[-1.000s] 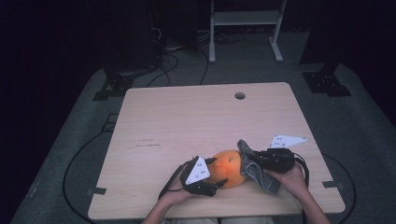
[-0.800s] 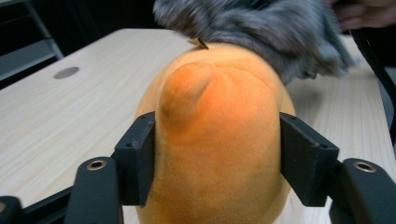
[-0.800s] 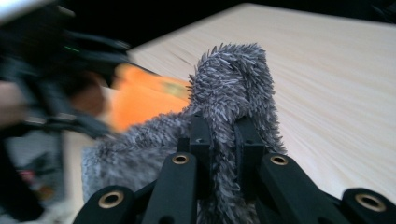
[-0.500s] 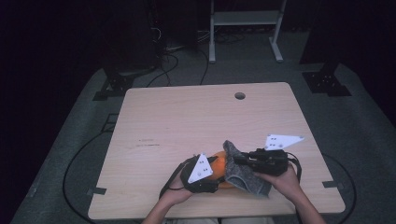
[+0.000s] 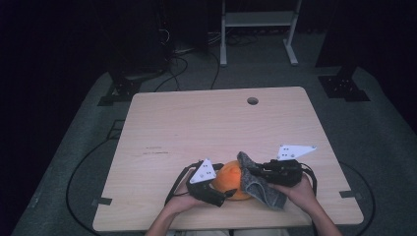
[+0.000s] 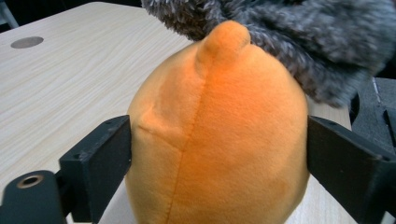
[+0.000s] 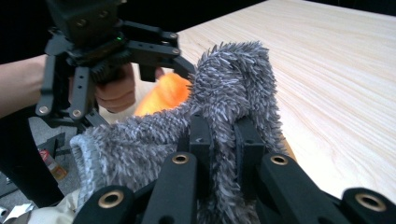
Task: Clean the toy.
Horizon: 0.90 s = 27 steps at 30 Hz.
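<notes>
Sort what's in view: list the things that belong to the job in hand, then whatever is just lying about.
In the job:
- orange plush toy, between the left gripper's fingers, which have just been opening
- grey fuzzy cloth, clamped in the right gripper

Lying about:
- cables on the floor
- white shelf frame

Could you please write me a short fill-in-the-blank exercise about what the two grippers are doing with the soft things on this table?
1. The plush toy between the jaws of the left gripper is ____ in colour.
2. The right gripper is shut on a fuzzy ____ cloth.
3. In the high view the cloth lies to the ____ of the toy.
4. The wooden table has a round ____ near its far edge.

Missing words: orange; grey; right; hole
</notes>
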Each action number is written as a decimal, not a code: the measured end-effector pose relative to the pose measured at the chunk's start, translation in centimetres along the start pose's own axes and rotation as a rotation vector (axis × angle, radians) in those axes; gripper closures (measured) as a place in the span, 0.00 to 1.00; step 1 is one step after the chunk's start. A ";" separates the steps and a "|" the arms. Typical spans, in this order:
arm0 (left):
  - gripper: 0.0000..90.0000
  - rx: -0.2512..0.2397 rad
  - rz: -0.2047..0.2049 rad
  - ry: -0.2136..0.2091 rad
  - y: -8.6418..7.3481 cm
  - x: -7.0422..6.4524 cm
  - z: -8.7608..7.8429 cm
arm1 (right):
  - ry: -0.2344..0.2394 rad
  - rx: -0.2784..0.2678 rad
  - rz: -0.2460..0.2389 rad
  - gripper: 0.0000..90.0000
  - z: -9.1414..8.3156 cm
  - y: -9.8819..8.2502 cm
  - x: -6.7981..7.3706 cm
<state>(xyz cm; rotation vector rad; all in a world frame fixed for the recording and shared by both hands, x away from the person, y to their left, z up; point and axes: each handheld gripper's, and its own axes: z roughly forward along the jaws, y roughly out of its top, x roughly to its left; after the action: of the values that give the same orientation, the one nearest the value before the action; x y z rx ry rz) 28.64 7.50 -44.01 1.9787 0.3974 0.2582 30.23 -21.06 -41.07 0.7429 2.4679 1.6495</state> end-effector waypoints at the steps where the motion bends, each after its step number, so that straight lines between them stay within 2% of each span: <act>1: 0.17 -0.001 0.004 0.004 0.0 0.0 -0.1 | -0.002 -0.001 0.005 0.89 0.0 -0.1 -0.1; 4: 0.31 -0.003 0.040 0.042 0.3 -0.5 -0.2 | -0.028 0.002 0.018 0.89 -0.4 -0.4 -0.7; 5: 0.34 -0.005 0.039 0.046 0.6 -0.5 -0.4 | -0.034 0.001 0.026 0.89 -0.6 -0.4 -0.8; 7: 0.37 -0.017 0.039 0.052 1.1 -0.7 -0.6 | -0.028 -0.018 0.040 0.89 -1.0 -0.2 -0.9; 9: 0.38 0.008 0.059 0.074 1.8 -0.8 -0.9 | -0.032 -0.042 0.029 0.89 -1.6 0.2 -0.7; 12: 0.39 0.033 0.064 0.082 2.6 -1.0 -1.3 | 0.022 -0.120 0.023 0.89 -2.2 1.3 0.3; 14: 0.39 0.045 0.082 0.088 2.8 -1.2 -1.3 | 0.044 -0.134 -0.007 0.89 -1.9 1.9 1.0; 16: 0.39 0.047 0.092 0.078 3.0 -1.5 -1.2 | 0.041 -0.113 -0.042 0.89 -1.2 2.3 1.9; 18: 0.39 0.046 0.088 0.072 3.0 -1.7 -1.0 | 0.006 -0.072 -0.072 0.89 -0.4 2.2 2.2; 20: 0.34 0.035 0.076 0.047 2.6 -1.4 -1.0 | -0.001 -0.054 -0.058 0.89 -0.1 1.8 1.8; 23: 0.20 0.002 0.042 0.017 2.2 -0.6 -1.2 | -0.003 -0.045 -0.038 0.89 -0.2 1.1 1.2; 25: 0.14 0.005 0.015 0.004 1.7 0.1 -1.3 | -0.016 -0.043 -0.035 0.89 -0.4 0.9 1.0; 27: 0.12 0.016 -0.017 -0.019 1.1 0.6 -1.0 | -0.013 -0.047 -0.026 0.89 -0.5 0.8 0.7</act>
<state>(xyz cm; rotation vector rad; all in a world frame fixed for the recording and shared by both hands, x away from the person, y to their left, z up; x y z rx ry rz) 28.98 8.14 -42.53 1.9910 0.4047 0.2256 29.76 -20.94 -40.03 0.7113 2.4100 1.6823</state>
